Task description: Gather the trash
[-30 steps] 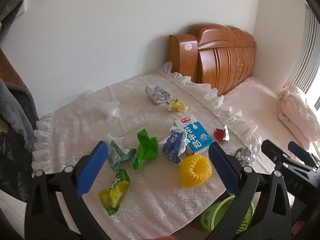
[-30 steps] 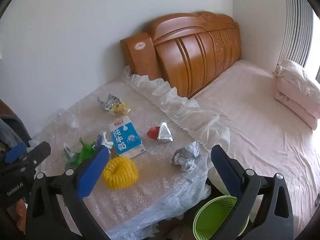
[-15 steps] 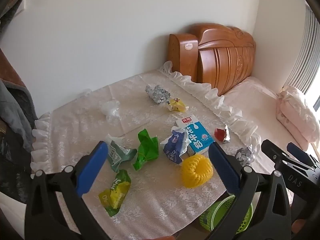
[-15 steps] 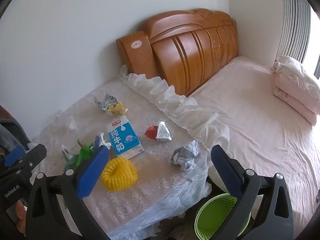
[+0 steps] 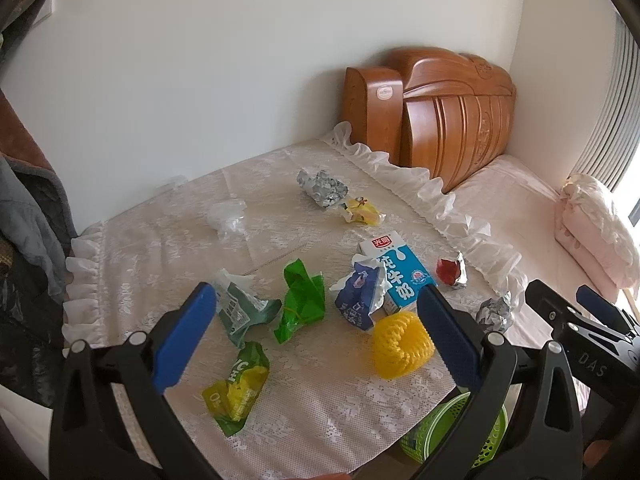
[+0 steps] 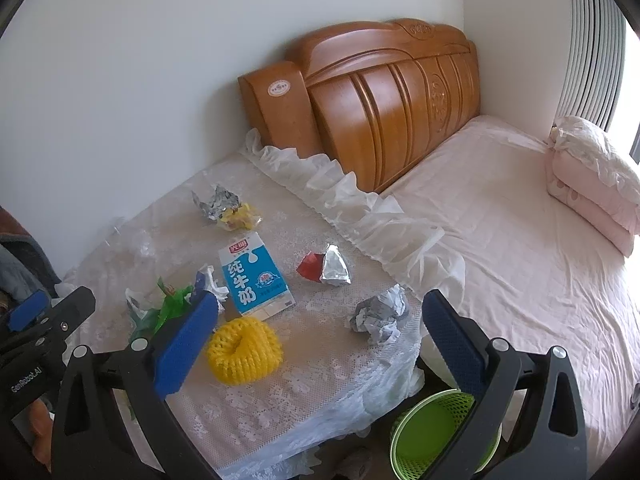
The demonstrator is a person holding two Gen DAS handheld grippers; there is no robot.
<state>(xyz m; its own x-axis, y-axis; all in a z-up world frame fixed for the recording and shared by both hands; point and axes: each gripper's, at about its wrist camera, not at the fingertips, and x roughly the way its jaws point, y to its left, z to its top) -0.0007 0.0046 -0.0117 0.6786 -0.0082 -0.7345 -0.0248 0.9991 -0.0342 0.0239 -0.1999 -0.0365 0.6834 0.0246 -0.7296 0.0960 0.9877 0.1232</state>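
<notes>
Trash lies scattered over the lace-covered tabletop, and none of it sits between your jaws. Your left gripper hangs above the near edge with its jaws spread wide and empty; in its view a green wrapper and a crumpled blue packet appear in the gap between the 2 blue pads, but they rest on the cloth well beyond the fingertips. A teal-and-white wrapper lies just past the left pad, and a yellow-green packet sits nearer the front edge below it. The yellow foam net lies beside the right pad, toward the near right corner.

Your right gripper is likewise open and holding nothing. Through it you see the foam net just inside the left pad, the milk carton lying flat behind it, a red-and-silver foil wrapper toward the right edge, and a crumpled grey paper ball at the right edge near the front corner. A silver foil piece and a yellow wrapper touch each other near the far edge.

The green mesh bin stands on the floor below the near right corner, partly hidden by your right jaw.
</notes>
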